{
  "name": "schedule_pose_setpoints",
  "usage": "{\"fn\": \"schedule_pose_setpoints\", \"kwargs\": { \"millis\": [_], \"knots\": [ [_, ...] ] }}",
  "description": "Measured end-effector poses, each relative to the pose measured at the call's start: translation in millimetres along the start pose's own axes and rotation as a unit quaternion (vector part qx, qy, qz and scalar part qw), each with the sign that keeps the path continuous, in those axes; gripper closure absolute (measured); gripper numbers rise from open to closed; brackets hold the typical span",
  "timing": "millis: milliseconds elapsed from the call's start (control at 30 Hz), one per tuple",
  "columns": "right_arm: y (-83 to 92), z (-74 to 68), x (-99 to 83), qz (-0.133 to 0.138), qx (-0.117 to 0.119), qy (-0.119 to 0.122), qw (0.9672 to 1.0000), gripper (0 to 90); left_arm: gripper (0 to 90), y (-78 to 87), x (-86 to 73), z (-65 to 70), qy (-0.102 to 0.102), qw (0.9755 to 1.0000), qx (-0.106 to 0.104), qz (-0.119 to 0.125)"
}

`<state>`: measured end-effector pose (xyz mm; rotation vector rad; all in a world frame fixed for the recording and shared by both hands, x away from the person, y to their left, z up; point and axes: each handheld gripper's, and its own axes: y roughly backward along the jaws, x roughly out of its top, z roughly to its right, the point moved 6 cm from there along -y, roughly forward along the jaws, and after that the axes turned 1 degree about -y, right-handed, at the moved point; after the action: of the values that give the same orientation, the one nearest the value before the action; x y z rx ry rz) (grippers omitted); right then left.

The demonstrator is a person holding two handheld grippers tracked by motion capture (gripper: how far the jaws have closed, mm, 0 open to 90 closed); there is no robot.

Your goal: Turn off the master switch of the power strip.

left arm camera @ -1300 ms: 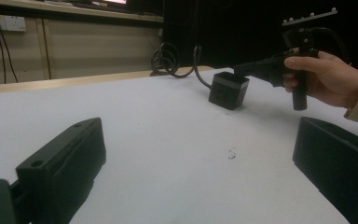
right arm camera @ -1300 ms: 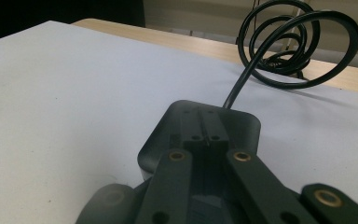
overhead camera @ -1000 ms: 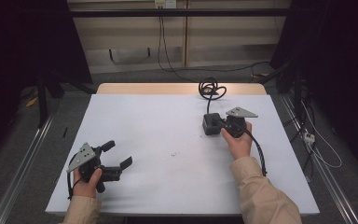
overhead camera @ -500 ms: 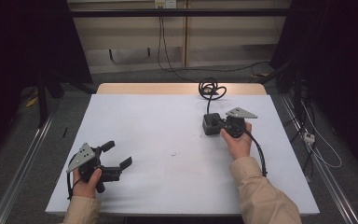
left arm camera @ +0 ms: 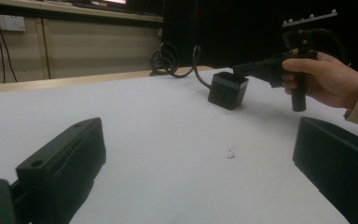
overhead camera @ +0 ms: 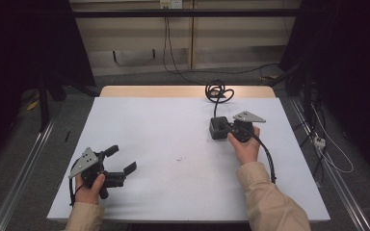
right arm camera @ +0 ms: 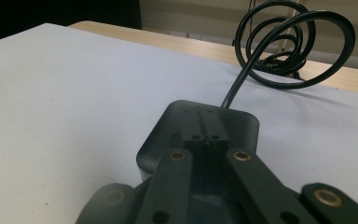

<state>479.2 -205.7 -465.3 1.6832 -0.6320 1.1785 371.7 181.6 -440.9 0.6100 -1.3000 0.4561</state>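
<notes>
Since the earlier frames, little has moved: the right gripper (overhead camera: pixel 227 129) remains at the black box (overhead camera: pixel 218 128) on the far right part of the white table (overhead camera: pixel 173 130), and the left gripper (overhead camera: pixel 120 160) remains near the front left corner. Right gripper: jaws brought together over the box's top; whether they pinch any part of it cannot be told from the right gripper view. Black cable (overhead camera: pixel 218 91): runs from the box's far side to a coil at the table's far edge. Left gripper: jaws wide apart, holding nothing, just above the table surface. Right hand (left arm camera: pixel 324 79): wraps the gripper's handle.
</notes>
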Motion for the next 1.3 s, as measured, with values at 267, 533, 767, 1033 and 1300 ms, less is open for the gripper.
{"fn": "schedule_pose_setpoints", "kwargs": {
  "millis": [267,533,767,1033,1300],
  "knots": [
    [-0.1,-1.7,0.4,-0.004,-0.009,0.014,0.9999,90.0,2.1,-0.3,-0.2,0.3,0.000,1.0000,-0.001,0.000],
    [-0.2,-2.6,0.9,-0.008,-0.013,0.020,0.9997,90.0,2.1,-0.4,-0.3,0.4,0.000,1.0000,-0.001,-0.001],
    [-0.1,-2.6,0.7,-0.007,-0.013,0.018,0.9997,90.0,2.1,-0.4,-0.4,0.4,-0.001,1.0000,-0.001,-0.001],
    [-0.1,-4.8,1.0,-0.018,-0.018,0.030,0.9992,90.0,2.0,0.5,0.1,0.5,-0.002,1.0000,0.000,0.000],
    [-0.2,-4.0,0.6,-0.012,-0.014,0.026,0.9995,90.0,2.0,0.8,0.0,-0.2,0.000,1.0000,0.000,0.000]
  ]
}}
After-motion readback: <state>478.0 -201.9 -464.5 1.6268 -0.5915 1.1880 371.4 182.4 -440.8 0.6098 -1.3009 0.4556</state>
